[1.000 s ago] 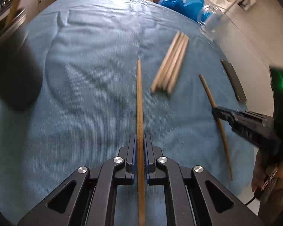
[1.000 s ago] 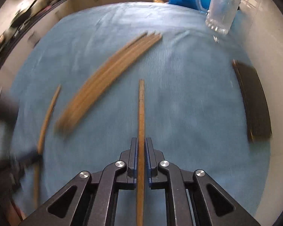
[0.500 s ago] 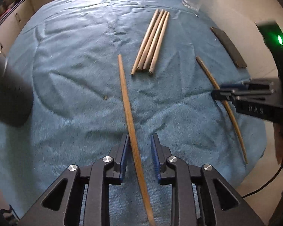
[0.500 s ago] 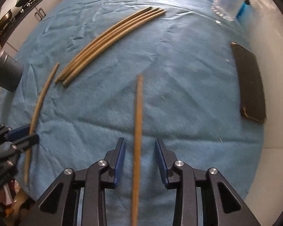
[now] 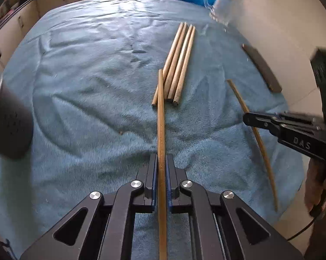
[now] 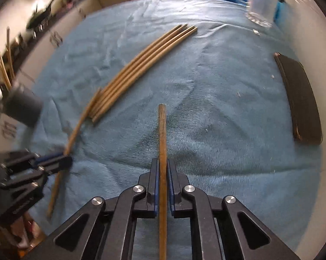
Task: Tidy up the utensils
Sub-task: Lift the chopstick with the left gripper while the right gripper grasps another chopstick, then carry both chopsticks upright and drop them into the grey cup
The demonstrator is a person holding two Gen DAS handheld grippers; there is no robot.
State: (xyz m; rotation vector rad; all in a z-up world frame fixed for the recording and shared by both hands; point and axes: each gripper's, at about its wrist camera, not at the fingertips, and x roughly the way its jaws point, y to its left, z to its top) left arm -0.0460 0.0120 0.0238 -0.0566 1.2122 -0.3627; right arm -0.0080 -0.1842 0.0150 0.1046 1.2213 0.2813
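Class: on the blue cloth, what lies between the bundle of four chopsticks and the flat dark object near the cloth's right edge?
Between the bundle of four chopsticks and the flat dark object lies only bare blue cloth, as the right wrist view shows best.

Home kitchen: cabinets point(image 5: 28, 19), pan point(image 6: 40, 16)

both views are daylit and fairly bright, the light coming from the far right, where the pale wall point(image 5: 277, 32) washes out. fisheye bending curves the four bundled wooden chopsticks point(image 6: 141, 65) and darkens the corners. the wrinkled blue terry cloth point(image 5: 87, 75) shows soft shadows in its folds. motion blur smears the clear glass cup point(image 5: 223, 4), the dark grey cylindrical holder point(image 6: 22, 108) and the left edge of the right wrist view.
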